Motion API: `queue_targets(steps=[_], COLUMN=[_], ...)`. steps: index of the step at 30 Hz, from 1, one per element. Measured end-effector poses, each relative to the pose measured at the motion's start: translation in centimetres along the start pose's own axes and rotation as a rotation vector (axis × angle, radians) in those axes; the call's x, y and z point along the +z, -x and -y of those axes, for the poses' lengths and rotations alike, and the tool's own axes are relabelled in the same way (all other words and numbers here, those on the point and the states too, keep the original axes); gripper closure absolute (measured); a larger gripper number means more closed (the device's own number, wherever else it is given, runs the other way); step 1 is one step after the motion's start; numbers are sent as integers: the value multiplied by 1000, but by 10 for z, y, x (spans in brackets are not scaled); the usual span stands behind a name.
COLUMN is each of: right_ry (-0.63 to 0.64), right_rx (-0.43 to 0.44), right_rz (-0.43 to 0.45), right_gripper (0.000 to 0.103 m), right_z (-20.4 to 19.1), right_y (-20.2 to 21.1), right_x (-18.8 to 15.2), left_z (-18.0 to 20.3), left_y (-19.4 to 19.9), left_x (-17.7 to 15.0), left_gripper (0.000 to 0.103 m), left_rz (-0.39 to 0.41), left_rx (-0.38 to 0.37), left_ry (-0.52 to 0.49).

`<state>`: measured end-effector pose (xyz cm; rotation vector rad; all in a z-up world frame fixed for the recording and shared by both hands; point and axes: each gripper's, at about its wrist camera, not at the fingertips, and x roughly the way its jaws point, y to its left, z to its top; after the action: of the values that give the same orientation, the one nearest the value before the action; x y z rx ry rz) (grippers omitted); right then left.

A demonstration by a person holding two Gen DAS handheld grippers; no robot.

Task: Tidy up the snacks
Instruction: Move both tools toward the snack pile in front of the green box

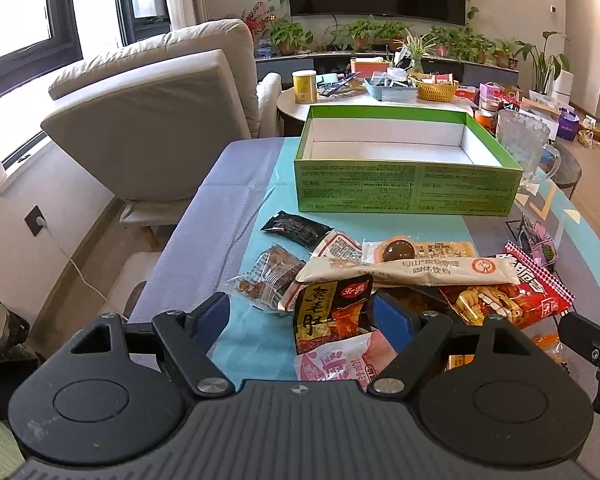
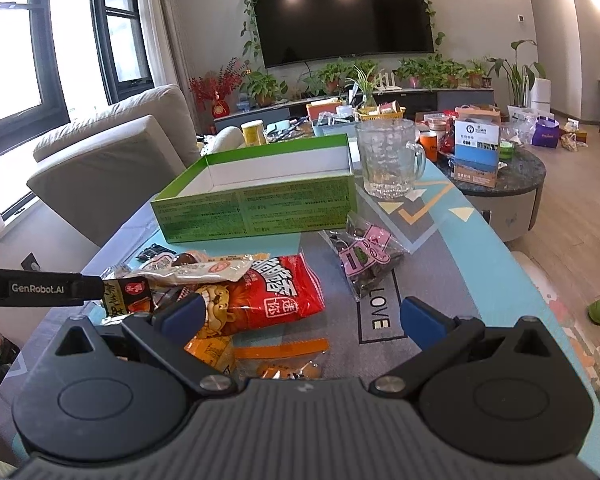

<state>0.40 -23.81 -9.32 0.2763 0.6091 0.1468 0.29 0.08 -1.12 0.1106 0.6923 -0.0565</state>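
Across the tabletop (image 1: pixel 236 184) snack packets (image 1: pixel 404 272) lie heaped near the front edge, with the green box (image 1: pixel 404 184) behind them, open-topped. Left hand-held gripper (image 1: pixel 300 316) hangs released over a dark red packet (image 1: pixel 332 312). Right hand-held gripper (image 2: pixel 300 312) stands parted, nothing between its pads, bare cloth beneath.

Living room, daylight through dark-framed windows (image 1: pixel 28 20) on the left. Pale grey wall carries a large black television (image 2: pixel 346 14) (ceiling lights reflected in it), trailing vines around it. Low media cabinet (image 2: pixel 420 98) lined with potted plants (image 1: pixel 288 36). Beige sofa (image 1: pixel 152 100) below the windows. Light wood floor (image 2: pixel 572 208). Round side table (image 2: pixel 508 196), cluttered.
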Motion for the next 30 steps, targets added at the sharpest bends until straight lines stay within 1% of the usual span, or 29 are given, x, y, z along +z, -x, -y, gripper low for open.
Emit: queue_targets(steps=[5, 10, 12, 14, 16, 20, 23, 26, 30], right_ry=[1, 32, 46, 53, 46, 4, -22, -18, -7], right_rx=[0, 1, -7, -22, -46, -84, -98, -128, -139], right_rz=[-10, -27, -38, -53, -67, -76, -76, -85, -98], right_gripper=[43, 43, 43, 43, 43, 43, 43, 43, 43], right_z=[1, -1, -2, -1, 1, 12, 19, 22, 22], right_y=[-4, -9, -13, -19, -26, -37, -44, -56, -75], right_x=[0, -1, -2, -3, -3, 3, 8, 11, 19], left_z=[3, 10, 14, 17, 21, 27, 32, 38, 45], left_y=[-4, -9, -12, -15, -18, -26, -31, -37, -43], left_x=[4, 10, 12, 13, 14, 16, 16, 17, 18], left_gripper=[26, 26, 26, 26, 26, 26, 26, 26, 26], left_rz=[2, 14, 12, 6, 3, -3, -9, -14, -16], left_rx=[-8, -36, -62, -88, -98, -114, -139, -164, -179], left_ry=[-24, -97, -127, -160, -193, -267, -313, -362, -424])
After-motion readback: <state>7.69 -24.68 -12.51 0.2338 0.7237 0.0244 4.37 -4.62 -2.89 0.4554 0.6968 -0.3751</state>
